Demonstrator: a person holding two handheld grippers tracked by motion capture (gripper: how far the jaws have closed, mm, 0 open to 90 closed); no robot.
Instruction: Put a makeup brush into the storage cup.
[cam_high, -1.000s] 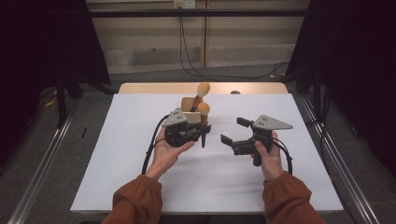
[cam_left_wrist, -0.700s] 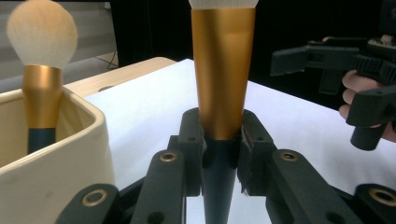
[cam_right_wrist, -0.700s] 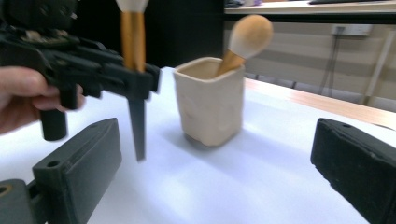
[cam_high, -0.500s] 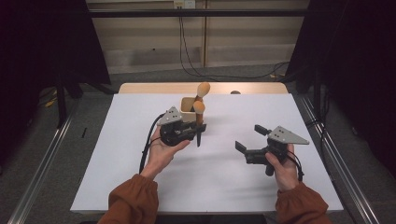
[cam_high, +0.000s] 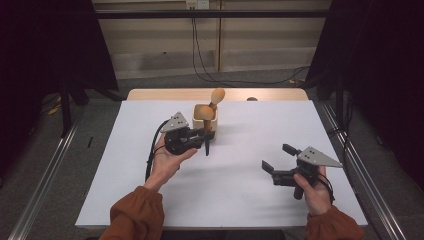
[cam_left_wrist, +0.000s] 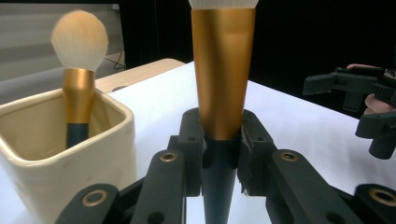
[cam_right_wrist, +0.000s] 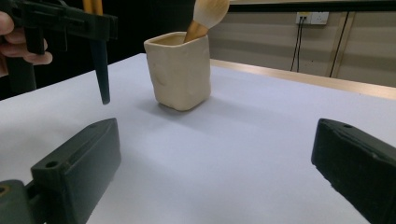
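Gold-ferruled brush (cam_left_wrist: 223, 74) was clamped upright in left gripper (cam_high: 200, 136) just beside cup (cam_high: 205, 121) | one brush (cam_left_wrist: 78, 70) already stood inside | right gripper (cam_high: 278, 163) hung spread, empty (well apart) | left: likely lowering held brush into cup.

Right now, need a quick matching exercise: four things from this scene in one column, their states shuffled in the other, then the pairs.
Things:
1. left hand-held gripper
2. right hand-held gripper
3. cream square ceramic cup
4. gold-ferruled makeup brush with dark tapered handle

States:
A. stands on the white table sheet, a second brush leaning inside
B. jaws wide apart, holding nothing
C. held upright above the sheet, bristles up, handle tip down
D. jaws shut on a brush handle

Pairs: 1-D, 2-B, 3-A, 4-C
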